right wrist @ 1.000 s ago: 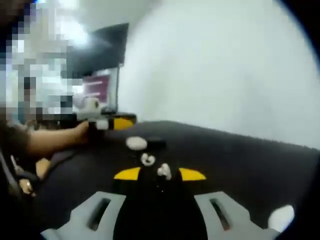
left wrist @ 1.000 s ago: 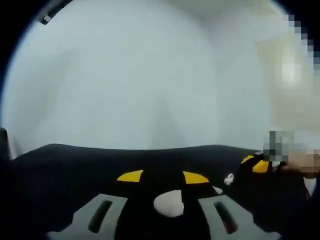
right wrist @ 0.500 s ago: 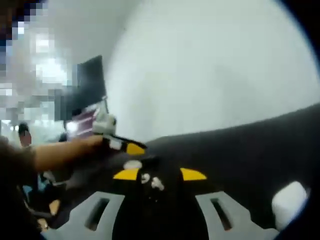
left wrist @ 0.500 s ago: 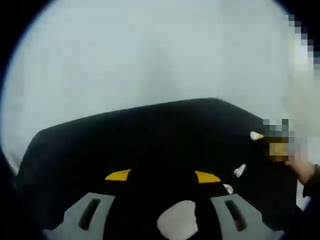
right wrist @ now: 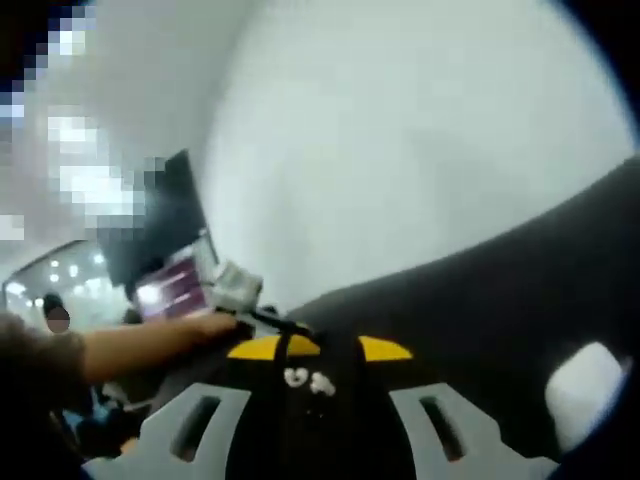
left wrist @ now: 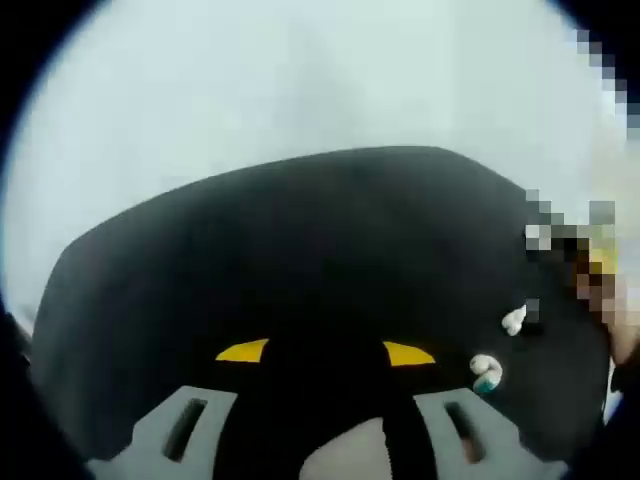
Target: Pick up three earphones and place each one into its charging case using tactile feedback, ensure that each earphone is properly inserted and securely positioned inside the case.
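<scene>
In the left gripper view my left gripper (left wrist: 325,352) stands open over the black table (left wrist: 300,250). A white charging case (left wrist: 350,458) lies low between its jaws, cut off by the view's bottom edge. Two white earphones (left wrist: 487,371) (left wrist: 514,320) lie on the table to the right of the jaws. In the right gripper view my right gripper (right wrist: 328,348) is open, and two small white earphones (right wrist: 297,377) (right wrist: 322,383) lie on the table just behind its yellow tips. Another white case (right wrist: 585,385) sits at the right. The left gripper (right wrist: 240,290) shows at the left, held by a hand (right wrist: 205,328).
The table's far edge (left wrist: 330,160) curves against a plain pale wall. A dark monitor (right wrist: 170,235) stands behind the table at the left in the right gripper view. The person's forearm (right wrist: 120,350) reaches across the left side.
Both views have tilted and moved. The white case has slid toward the bottom of the left gripper view. In the right gripper view, the earphones have come closer in between the jaws.
</scene>
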Motion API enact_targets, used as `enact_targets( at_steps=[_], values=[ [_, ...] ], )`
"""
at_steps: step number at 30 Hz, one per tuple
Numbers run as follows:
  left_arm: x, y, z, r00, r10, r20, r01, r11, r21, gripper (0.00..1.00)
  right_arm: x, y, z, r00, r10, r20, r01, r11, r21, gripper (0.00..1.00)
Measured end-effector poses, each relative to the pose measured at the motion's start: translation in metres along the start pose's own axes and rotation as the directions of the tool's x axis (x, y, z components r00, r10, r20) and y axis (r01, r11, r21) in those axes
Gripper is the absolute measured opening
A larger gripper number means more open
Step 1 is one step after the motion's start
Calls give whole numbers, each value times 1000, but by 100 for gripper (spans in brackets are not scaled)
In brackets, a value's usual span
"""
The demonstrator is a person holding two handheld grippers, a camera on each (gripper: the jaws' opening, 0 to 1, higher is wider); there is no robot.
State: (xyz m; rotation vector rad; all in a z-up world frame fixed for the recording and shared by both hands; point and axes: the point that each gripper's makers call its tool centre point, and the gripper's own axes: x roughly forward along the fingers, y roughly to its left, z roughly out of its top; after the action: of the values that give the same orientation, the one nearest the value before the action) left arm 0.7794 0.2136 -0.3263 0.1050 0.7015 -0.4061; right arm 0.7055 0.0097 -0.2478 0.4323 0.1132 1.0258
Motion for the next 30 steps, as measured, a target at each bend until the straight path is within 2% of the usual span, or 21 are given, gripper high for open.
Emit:
enact_targets(
  at_steps=[6, 7, 9, 11, 13, 15, 16, 18, 20, 22, 25, 27, 28, 29, 30],
  values=[
    [-4, -6, 2, 1000, 19, 20, -20, 998, 61, 39, 0, 1, -2, 1000, 0, -4, 0, 1000, -3, 29],
    [-5, -8, 5, 999, 16, 34, -18, 997, 69, 39, 0, 1, -2, 1000, 0, -4, 0, 1000, -4, 29],
    [-12, -16, 19, 995, -14, 98, 7, 997, 73, 39, 0, 0, -2, 1000, -3, -5, 2, 1000, -3, 29],
    [-27, -29, 36, 983, -49, 180, 30, 994, 108, 39, -1, -1, -2, 1000, -3, -5, 3, 1000, -3, 29],
    [-46, -52, 45, 966, -126, 224, 94, 985, 146, 39, -1, -1, 0, 1000, -1, 3, 1, 1000, 4, 29],
    [-68, -92, 44, 937, -262, 232, 207, 950, 236, 39, -2, -3, 2, 1000, -1, 15, 0, 1000, 17, 29],
    [-75, -104, 41, 929, -292, 229, 230, 937, 261, 39, -3, -5, 4, 1000, -2, 24, 2, 1000, 28, 29],
    [-90, -135, 29, 910, -355, 213, 270, 898, 347, 39, -6, -7, 7, 999, -7, 42, 5, 999, 49, 29],
    [-100, -163, 13, 896, -395, 204, 297, 873, 387, 39, -6, -10, 10, 999, -10, 52, 6, 998, 60, 29],
    [-104, -185, -5, 894, -401, 202, 300, 868, 396, 39, -6, -10, 10, 999, -9, 52, 6, 998, 60, 28],
    [-96, -208, -30, 896, -402, 190, 304, 865, 401, 39, -5, -6, 6, 1000, -1, 30, -1, 999, 40, 27],
    [-88, -223, -42, 881, -445, 161, 369, 859, 354, 39, -4, -3, 3, 1000, 8, 11, -8, 1000, 22, 23],
    [-85, -226, -46, 880, -452, 147, 380, 855, 354, 39, -3, -1, 1, 1000, 14, 3, -14, 1000, 16, 22],
    [-80, -230, -51, 877, -462, 128, 389, 841, 376, 39, -3, 0, 0, 1000, 20, -5, -20, 1000, 8, 21],
    [-78, -234, -58, 874, -476, 96, 398, 817, 417, 39, -3, 2, -2, 1000, 23, -12, -23, 1000, -3, 20]
  ],
)
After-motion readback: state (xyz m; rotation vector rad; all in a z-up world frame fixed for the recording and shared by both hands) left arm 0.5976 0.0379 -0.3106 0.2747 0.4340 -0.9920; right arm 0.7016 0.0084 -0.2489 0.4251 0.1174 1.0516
